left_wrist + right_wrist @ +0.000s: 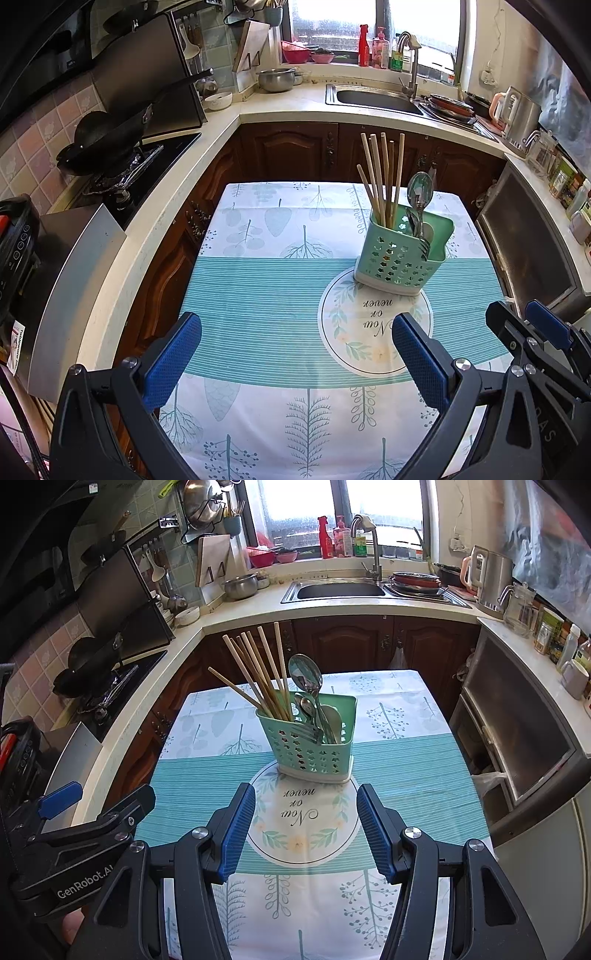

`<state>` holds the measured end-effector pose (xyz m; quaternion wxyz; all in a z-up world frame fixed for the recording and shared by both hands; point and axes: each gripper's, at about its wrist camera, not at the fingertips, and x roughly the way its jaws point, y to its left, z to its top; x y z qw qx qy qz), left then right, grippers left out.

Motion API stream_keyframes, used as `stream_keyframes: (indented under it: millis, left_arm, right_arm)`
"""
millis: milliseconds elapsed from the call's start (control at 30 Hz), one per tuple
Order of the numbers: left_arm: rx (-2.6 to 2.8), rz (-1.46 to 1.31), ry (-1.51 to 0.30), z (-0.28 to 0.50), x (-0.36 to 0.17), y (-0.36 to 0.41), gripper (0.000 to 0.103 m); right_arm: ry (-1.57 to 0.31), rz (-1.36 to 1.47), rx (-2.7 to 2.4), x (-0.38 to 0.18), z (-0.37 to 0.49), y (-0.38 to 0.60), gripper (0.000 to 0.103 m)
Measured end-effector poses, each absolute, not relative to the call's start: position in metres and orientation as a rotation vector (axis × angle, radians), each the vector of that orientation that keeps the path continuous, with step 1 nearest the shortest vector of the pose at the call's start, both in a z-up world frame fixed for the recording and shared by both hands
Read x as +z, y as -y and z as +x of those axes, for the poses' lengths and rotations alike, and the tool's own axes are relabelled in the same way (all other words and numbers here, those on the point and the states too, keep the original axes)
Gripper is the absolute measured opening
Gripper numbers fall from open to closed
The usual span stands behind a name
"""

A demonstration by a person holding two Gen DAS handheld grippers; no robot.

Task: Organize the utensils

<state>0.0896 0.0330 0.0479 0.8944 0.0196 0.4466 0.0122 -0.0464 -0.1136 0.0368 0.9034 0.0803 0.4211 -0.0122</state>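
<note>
Your utensil caddy [314, 738] sits mid-surface [406, 775] on the cloth's round print, chopsticks [262, 675] in one compartment, spoons [306, 679] and a fork in the other, so sorting looks done. Both your left gripper [297, 354] and right gripper [306, 827] hang open and empty, well short of it.

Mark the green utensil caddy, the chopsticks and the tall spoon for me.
green utensil caddy [314, 755], right wrist view, on its perforated front wall.
chopsticks [258, 672], right wrist view, mid-shaft of the bundle.
tall spoon [420, 190], left wrist view, on its bowl.
</note>
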Motion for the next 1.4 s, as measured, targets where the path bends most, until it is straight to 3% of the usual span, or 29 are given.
stream_keyframes:
  millis: [1400]
  left_arm:
    - [0.011, 0.055, -0.942, 0.0937, 0.0408, -0.0276, 0.102]
  right_arm:
    - [-0.875, 0.167, -0.02, 0.0368, -0.0433, 0.1179, 0.058]
